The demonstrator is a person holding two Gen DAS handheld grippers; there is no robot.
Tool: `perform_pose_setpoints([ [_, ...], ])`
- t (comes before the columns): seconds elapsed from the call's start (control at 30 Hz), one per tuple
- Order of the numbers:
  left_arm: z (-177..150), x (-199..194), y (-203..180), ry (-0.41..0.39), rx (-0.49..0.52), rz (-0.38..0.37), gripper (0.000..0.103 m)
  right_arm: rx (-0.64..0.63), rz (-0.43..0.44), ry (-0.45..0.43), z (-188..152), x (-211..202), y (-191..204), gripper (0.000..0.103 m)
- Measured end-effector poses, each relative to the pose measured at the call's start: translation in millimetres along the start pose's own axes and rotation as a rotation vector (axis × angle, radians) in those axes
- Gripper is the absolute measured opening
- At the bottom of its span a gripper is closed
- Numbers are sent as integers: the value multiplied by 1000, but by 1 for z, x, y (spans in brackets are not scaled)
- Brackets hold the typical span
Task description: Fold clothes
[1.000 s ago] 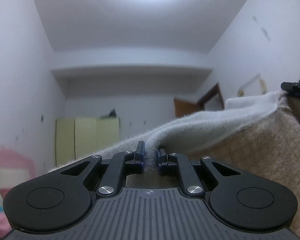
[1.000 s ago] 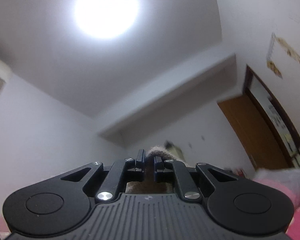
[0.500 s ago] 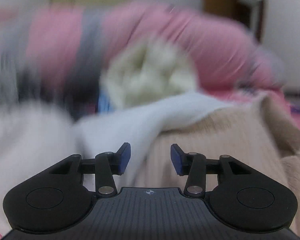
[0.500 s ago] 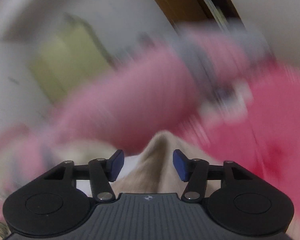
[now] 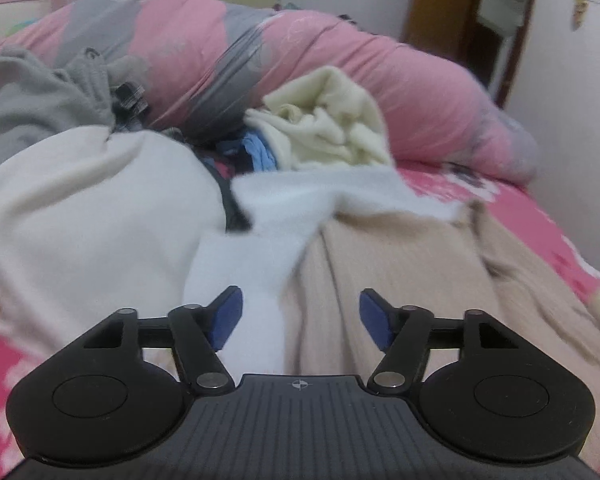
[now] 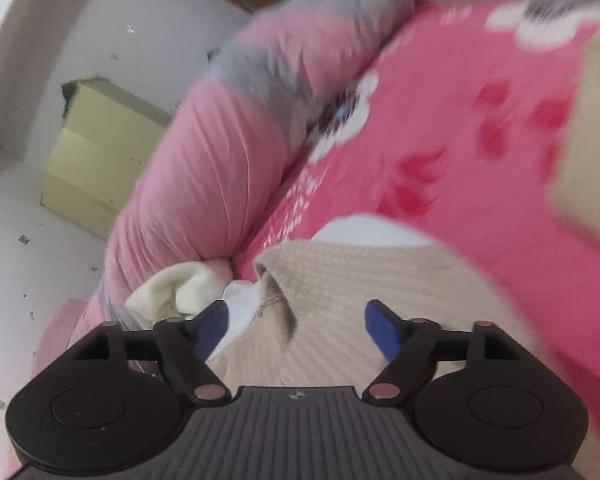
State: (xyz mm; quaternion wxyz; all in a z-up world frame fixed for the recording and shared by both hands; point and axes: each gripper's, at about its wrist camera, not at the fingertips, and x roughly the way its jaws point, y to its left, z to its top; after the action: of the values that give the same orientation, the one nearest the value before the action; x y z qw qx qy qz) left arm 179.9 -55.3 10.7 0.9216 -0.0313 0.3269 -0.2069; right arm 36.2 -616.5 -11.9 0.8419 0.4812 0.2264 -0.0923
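left wrist view: ahead of the left gripper (image 5: 300,316) a rolled pink and grey quilt (image 5: 228,40) runs across the far side of the bed. a crumpled cream garment (image 5: 332,120) lies against it, a grey garment (image 5: 32,96) sits far left, and a large off-white cloth (image 5: 84,208) bulges just left of the fingers. the beige knit sweater (image 5: 400,272) lies flat under and ahead of the gripper, its white fleecy lining (image 5: 284,216) turned out along the far edge and running down toward the left finger. the jaws have just been opening and stand wide, the sweater below them, not pinched. to the right the sweater's edge gives onto bare pink floral sheet (image 5: 540,216).

right wrist view: the right gripper (image 6: 296,328) looks along the same quilt (image 6: 204,168), the cream garment (image 6: 172,292) just left of its left finger. the sweater (image 6: 360,292) lies under and ahead, a folded ridge near the left finger, white lining (image 6: 364,232) showing at its far edge. these jaws too have just been opening and stand wide, gripping nothing. beyond and to the right is open pink sheet (image 6: 460,128); a blurred beige shape at the far right cannot be made out.
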Motion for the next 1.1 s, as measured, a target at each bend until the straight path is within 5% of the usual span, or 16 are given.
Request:
perform_pose_setpoints([
  [0.23, -82, -84, -6, 102, 2, -109, 71, -18, -105, 1, -53, -119, -65, 96],
  [0.47, -156, -116, -25, 187, -112, -234, 71, 176, -90, 176, -119, -114, -136, 96],
  [0.6, -184, -108, -48, 223, -129, -217, 71, 149, -60, 132, -129, -95, -133, 94],
  [0.7, -198, -96, -61, 198, -157, -183, 71, 139, -28, 120, -133, -76, -126, 67],
  [0.73, -202, -91, -63, 185, -168, -161, 70, 139, -30, 121, -135, -69, -125, 49],
  [0.77, -205, -86, -66, 177, -173, -133, 68, 140, -37, 123, -139, -61, -125, 18],
  [0.8, -208, -81, -68, 168, -177, -104, 56, 138, -58, 122, -143, -56, -124, 12],
  [0.93, -210, -78, -72, 131, -166, 2, 17, 7, -59, -27, -135, -86, -92, 7],
  [1.03, -212, -82, -59, 140, -212, -24, 13, -77, -22, -253, -104, -141, -71, 7],
  [1.1, -213, -86, -52, 139, -221, -40, 14, -87, -53, -324, -81, -159, -72, 7],
])
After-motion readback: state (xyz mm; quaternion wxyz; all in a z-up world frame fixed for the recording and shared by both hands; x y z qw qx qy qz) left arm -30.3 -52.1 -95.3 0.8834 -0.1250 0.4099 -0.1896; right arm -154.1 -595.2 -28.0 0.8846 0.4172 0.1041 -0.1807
